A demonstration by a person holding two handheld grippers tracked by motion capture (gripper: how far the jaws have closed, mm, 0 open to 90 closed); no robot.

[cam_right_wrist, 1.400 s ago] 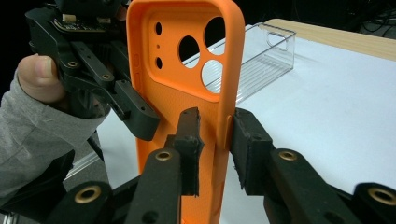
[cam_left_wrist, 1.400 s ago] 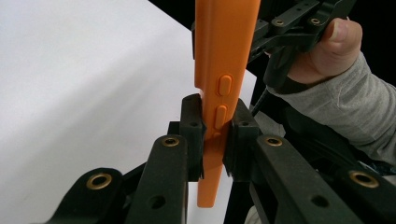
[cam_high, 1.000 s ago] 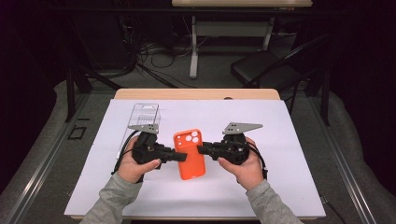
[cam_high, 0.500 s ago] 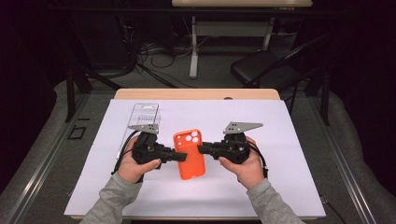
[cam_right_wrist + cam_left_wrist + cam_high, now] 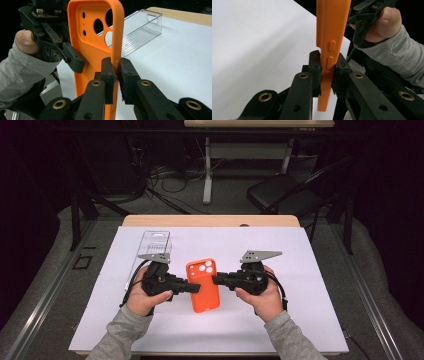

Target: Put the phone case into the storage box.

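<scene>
Left gripper view first: my left tongs (image 5: 325,72) are pinching the button edge of the orange phone case (image 5: 332,32), and my right tongs (image 5: 115,72) are clamped on the opposite rim, so it hangs above the white counter (image 5: 320,270). It looks like soft, matte, rubbery silicone with round camera cutouts; I'd guess it flexes and pops out if I pull unevenly. Farther back lies a clear, hard, ribbed plastic box (image 5: 155,244).
</scene>
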